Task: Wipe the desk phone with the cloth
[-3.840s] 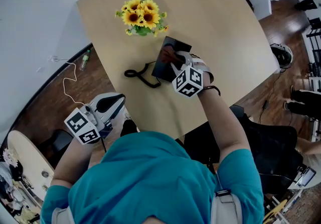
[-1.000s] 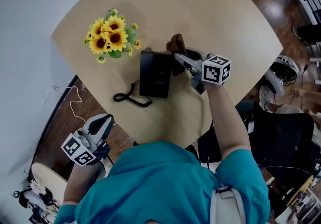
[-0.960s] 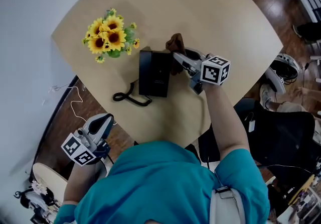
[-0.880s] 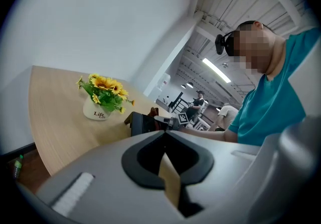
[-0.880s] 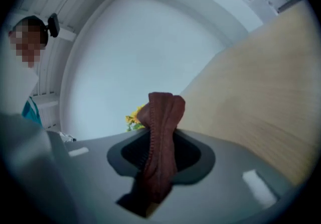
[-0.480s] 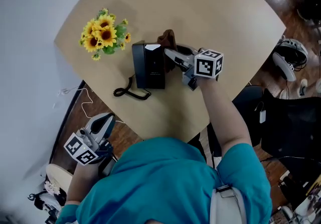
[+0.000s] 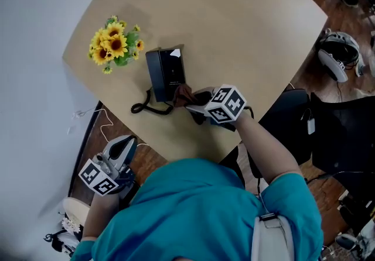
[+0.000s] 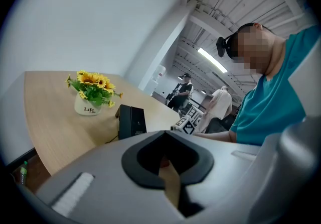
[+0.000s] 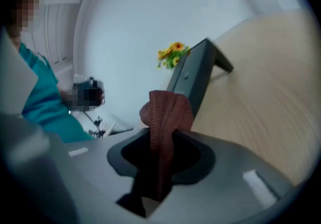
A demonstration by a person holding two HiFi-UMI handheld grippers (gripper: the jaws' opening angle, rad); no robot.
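Since half a second ago, the right tool (image 7: pixel 196 103) has swung from the 3 o'clock side of the desk phone (image 7: pixel 166 71) round to its near end, carrying the cloth (image 7: pixel 183 93) with it. That tool is clamped tight on the brownish-red cloth, whose bunched end stands up out of the jaws and meets the phone's 5 o'clock corner. The phone sits on the table (image 7: pixel 246 31) with its cord (image 7: pixel 146 106) looped at 7 o'clock and a pot of sunflowers (image 7: pixel 111 46) at 10 o'clock. Closed with nothing between its jaws, the left tool (image 7: pixel 125 147) hangs idle off the table edge, well apart from the phone at its 7 o'clock. I judge the wiping well under way: one side seems covered and the near end is being worked, while the top face and 9 o'clock side probably remain.
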